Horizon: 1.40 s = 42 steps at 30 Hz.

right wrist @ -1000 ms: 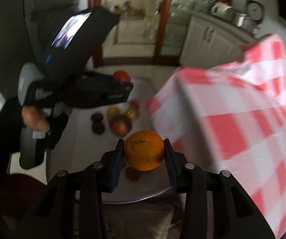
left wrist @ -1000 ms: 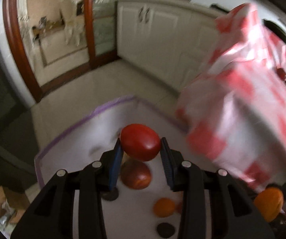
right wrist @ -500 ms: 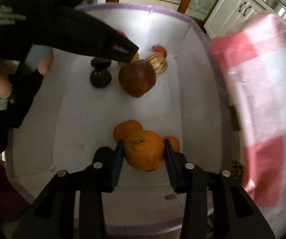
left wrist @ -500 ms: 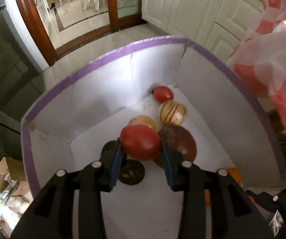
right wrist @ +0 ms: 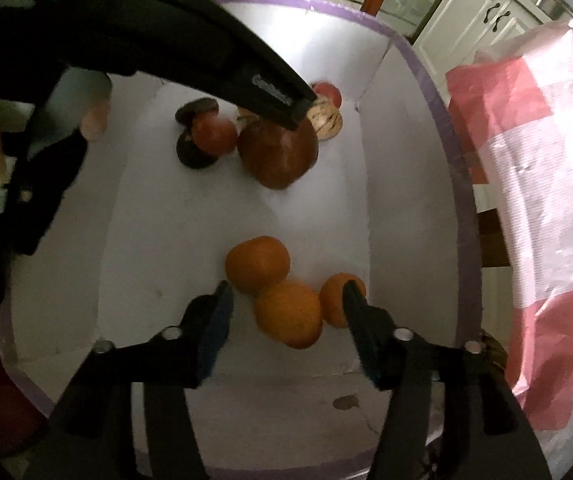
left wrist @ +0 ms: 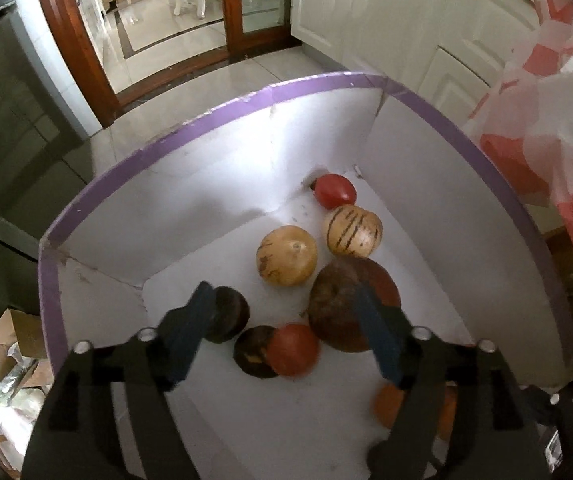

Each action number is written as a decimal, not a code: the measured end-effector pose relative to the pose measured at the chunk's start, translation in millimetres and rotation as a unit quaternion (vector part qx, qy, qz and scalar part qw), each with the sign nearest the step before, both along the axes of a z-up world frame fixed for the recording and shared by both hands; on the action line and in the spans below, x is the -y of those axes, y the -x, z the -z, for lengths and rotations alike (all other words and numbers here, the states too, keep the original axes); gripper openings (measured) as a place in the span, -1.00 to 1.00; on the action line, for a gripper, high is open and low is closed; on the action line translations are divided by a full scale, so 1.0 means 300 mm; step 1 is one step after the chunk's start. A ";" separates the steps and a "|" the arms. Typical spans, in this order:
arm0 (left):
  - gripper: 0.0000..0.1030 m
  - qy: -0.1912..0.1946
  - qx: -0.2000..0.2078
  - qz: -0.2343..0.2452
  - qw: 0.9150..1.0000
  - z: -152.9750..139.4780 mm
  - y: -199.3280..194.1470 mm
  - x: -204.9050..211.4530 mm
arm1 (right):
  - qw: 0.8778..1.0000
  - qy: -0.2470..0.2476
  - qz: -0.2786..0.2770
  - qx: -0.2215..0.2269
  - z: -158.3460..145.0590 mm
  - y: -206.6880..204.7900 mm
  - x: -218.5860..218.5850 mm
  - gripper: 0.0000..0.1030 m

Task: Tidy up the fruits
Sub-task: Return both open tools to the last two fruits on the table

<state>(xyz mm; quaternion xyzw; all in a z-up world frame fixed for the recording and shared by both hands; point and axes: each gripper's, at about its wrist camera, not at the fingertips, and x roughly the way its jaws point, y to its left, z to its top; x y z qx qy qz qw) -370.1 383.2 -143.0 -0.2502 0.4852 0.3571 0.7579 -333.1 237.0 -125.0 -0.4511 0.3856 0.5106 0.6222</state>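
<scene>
Left wrist view: the left gripper hangs over the white box with the purple rim, its jaws just spread apart and gripping nothing. The red tomato lies on the box floor between and below the fingers, touching neither pad, leaning against a dark round fruit. Another dark fruit sits behind the left finger, and the big reddish-brown fruit is partly behind the right finger. Further back: a yellow fruit, a striped yellow fruit, and a second small tomato in the far corner.

Right wrist view: the right gripper has also just been opening; its jaws stand apart, and the orange rests on the box floor between them, free of both pads. Two more oranges touch it, one behind and one beside the right finger. The checked cloth hangs on the right.
</scene>
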 end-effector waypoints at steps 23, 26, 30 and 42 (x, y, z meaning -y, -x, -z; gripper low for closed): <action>0.96 -0.172 0.090 0.045 0.980 -0.360 -0.136 0.163 | 0.949 -0.297 0.106 -0.012 -0.624 -0.210 0.359 0.66; 0.96 -0.209 0.094 0.085 0.970 -0.435 -0.208 0.245 | 0.930 -0.332 0.159 0.010 -0.682 -0.297 0.494 0.69; 0.96 -0.248 0.130 0.144 0.949 -0.564 -0.306 0.391 | 0.902 -0.354 0.243 0.036 -0.699 -0.428 0.677 0.69; 0.96 -0.195 0.202 0.298 0.912 -0.739 -0.880 0.918 | 0.814 -0.333 0.463 0.111 -0.624 -0.783 1.195 0.69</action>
